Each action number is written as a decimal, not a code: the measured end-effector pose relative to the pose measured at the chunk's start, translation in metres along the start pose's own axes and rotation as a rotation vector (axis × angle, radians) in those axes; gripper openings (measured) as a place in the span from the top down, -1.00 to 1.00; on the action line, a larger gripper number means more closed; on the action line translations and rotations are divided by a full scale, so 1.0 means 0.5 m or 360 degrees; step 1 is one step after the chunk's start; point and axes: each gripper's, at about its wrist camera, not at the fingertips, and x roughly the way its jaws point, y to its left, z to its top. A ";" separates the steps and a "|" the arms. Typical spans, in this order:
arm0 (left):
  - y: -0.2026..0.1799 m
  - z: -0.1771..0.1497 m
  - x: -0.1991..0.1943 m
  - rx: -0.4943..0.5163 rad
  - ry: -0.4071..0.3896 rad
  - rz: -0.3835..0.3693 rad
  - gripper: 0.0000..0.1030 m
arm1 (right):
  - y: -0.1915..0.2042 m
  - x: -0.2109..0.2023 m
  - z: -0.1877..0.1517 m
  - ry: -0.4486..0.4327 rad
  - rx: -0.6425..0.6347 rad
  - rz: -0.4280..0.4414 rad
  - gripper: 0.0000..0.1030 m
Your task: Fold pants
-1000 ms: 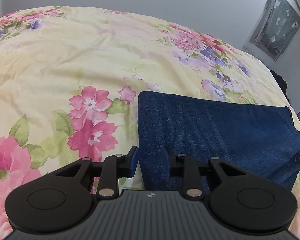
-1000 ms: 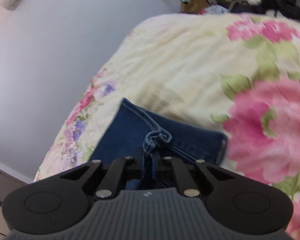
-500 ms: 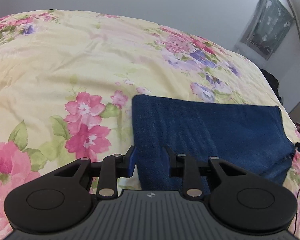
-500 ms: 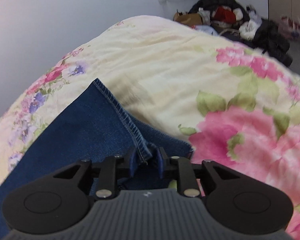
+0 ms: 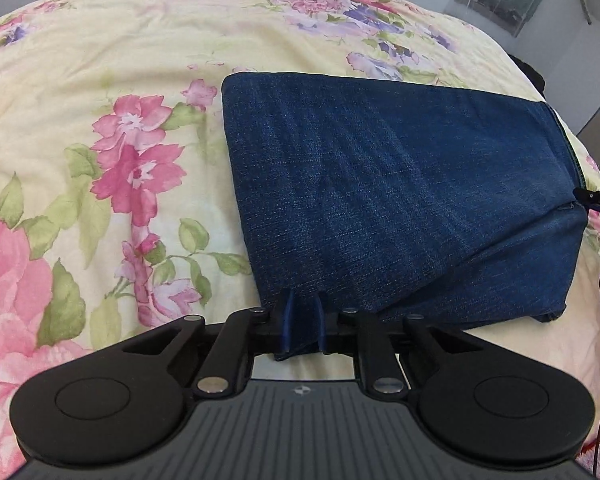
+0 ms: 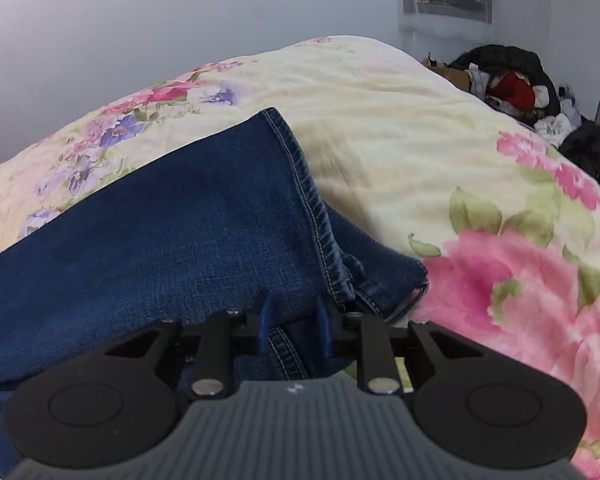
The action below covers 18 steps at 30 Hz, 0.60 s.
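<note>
A floral bedspread (image 5: 112, 92), cream with pink and purple blossoms, covers the bed and fills most of both views. On it lie the folded blue jeans (image 5: 380, 184), a flat layered slab right of centre in the left wrist view, their folded edge to the left and the stitched hem (image 6: 300, 172) running along the right side in the right wrist view. Far right beyond the bed, a heap of dark and red clothes (image 6: 512, 80) sits on the floor by a cardboard box (image 6: 448, 70); what the box holds cannot be told. The left gripper (image 5: 302, 322) pinches the near corner of the denim between its blue pads. The right gripper (image 6: 294, 326) has its fingers parted somewhat, straddling a seamed fold of denim; whether the pads actually squeeze it cannot be told.
</note>
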 end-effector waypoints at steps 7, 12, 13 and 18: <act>0.010 -0.009 -0.047 0.0016 -0.0054 -0.0004 0.64 | -0.008 -0.041 0.000 -0.0015 0.0012 0.0007 0.51; 0.056 0.018 -0.070 -0.0293 -0.0256 -0.0077 0.17 | -0.084 -0.085 -0.007 -0.0064 0.0357 0.0133 -0.07; 0.069 0.024 -0.066 -0.0376 -0.0276 -0.0100 0.10 | -0.103 -0.084 -0.012 -0.0041 0.0461 0.0170 -0.16; 0.136 0.038 -0.016 -0.0776 -0.0332 -0.0311 -0.08 | -0.170 -0.045 -0.043 -0.0017 0.0917 0.0382 -0.22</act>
